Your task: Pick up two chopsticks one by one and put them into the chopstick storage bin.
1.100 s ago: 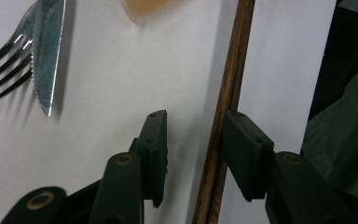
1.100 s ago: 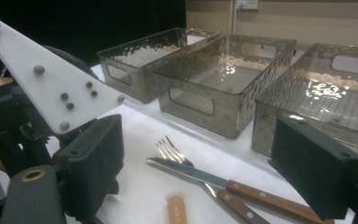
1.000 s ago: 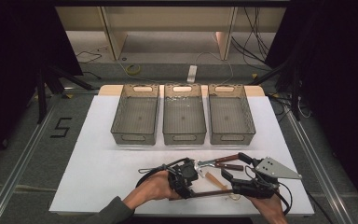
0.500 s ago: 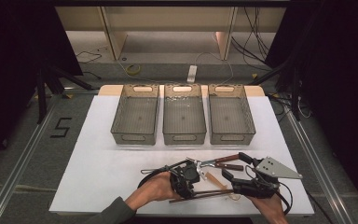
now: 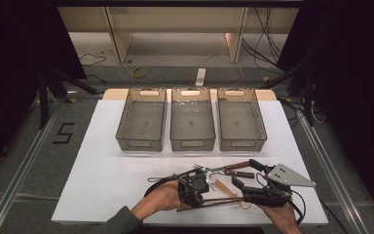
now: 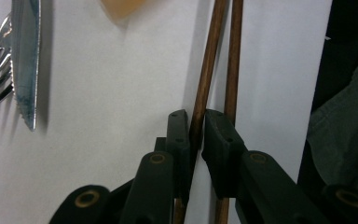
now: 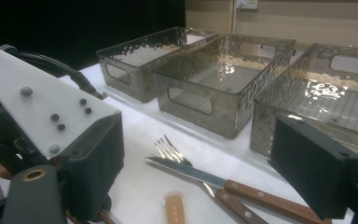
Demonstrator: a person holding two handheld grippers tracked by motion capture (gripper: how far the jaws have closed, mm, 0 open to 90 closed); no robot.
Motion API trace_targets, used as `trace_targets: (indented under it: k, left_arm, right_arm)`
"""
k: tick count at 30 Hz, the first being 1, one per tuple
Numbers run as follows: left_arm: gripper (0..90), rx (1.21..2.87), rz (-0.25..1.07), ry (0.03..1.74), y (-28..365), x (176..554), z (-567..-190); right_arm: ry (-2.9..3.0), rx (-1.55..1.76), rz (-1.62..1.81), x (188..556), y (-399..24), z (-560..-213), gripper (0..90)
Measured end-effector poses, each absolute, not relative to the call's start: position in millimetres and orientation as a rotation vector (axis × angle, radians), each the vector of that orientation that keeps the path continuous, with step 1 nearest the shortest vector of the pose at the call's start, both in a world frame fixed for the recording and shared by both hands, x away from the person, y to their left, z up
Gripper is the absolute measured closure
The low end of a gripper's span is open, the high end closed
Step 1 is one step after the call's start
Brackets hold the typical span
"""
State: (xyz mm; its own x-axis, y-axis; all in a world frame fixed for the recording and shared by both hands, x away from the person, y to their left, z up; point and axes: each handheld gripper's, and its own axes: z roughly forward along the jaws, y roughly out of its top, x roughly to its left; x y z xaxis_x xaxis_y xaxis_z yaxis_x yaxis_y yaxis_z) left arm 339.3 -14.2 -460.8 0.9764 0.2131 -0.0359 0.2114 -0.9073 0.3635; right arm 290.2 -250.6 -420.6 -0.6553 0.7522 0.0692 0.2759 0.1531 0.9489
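Three bins (image 5: 192,120) stand in a row across the table (image 5: 92,165). Two chopsticks (image 6: 223,56) lie near its front edge; the left gripper (image 6: 196,128) clamps one. One fork (image 7: 168,148) and one knife (image 7: 223,184) lie crossed between the right gripper's (image 7: 214,172) wide-apart jaws.

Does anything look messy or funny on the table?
A bit. The three bins sit empty in a neat row, while the fork, knife and chopsticks lie jumbled on the table. The knife lies across the fork, and the chopsticks aren't parallel. Nothing looks spilled or broken.
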Motion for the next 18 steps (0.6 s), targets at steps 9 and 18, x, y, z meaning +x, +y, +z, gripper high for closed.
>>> trace_targets:
  k: [9, 18]
  left_arm:
    - [84.2, 2.736, -0.002, 0.269, -11.8, 339.8, -460.9]
    - [84.6, 2.695, 0.037, 0.258, -7.6, 341.1, -450.2]
  right_arm:
    - [2.017, 0.978, 1.512, 290.2, -250.8, -420.6, 18.3]
    - [2.011, 0.979, 1.518, 290.3, -251.4, -420.4, 18.3]
